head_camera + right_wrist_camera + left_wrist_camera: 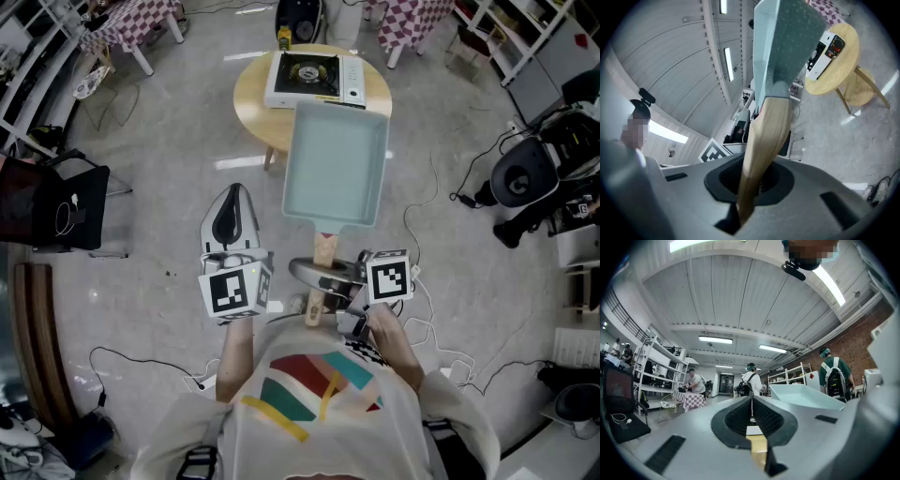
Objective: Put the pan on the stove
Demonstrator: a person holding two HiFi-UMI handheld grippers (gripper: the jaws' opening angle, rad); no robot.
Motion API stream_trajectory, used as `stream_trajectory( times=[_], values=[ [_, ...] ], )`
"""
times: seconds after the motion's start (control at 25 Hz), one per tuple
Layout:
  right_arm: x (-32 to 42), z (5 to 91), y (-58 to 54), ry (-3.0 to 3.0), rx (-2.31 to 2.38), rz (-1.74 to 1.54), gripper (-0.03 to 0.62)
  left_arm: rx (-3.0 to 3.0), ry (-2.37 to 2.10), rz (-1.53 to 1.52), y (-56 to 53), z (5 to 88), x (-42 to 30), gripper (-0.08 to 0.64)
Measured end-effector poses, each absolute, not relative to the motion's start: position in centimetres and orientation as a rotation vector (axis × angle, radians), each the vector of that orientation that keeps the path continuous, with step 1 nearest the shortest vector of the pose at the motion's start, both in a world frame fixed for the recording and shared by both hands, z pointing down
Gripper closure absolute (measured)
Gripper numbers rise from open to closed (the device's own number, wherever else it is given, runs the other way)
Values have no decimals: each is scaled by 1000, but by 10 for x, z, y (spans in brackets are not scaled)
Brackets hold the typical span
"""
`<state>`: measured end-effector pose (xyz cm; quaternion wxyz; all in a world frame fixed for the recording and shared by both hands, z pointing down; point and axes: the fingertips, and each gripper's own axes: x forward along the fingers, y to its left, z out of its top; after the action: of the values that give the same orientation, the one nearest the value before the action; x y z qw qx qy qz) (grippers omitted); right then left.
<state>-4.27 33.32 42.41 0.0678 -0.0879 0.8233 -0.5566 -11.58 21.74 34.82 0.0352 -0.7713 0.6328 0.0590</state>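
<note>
The round worktop [251,103] stands well ahead of both claws and carries the stove [314,80]. The pan [336,164] extends forward from the right claw [743,211], which is clamped on its wooden handle [764,136]. The left claw [751,416], alongside, is closed and empty.

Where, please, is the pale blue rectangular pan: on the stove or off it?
Off it: the pale blue rectangular pan hangs short of the white gas stove, wooden handle in the right tongs.

Nothing legible in any view — no text, label or number.
</note>
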Motion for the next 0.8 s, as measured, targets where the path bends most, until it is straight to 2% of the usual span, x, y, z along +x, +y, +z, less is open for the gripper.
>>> stream_trajectory(
  times=[0.8],
  values=[
    [-19, 425, 320, 2534, -277, -1642, 560, -2314, 1994, 175, 209, 343, -110, 551]
  ],
)
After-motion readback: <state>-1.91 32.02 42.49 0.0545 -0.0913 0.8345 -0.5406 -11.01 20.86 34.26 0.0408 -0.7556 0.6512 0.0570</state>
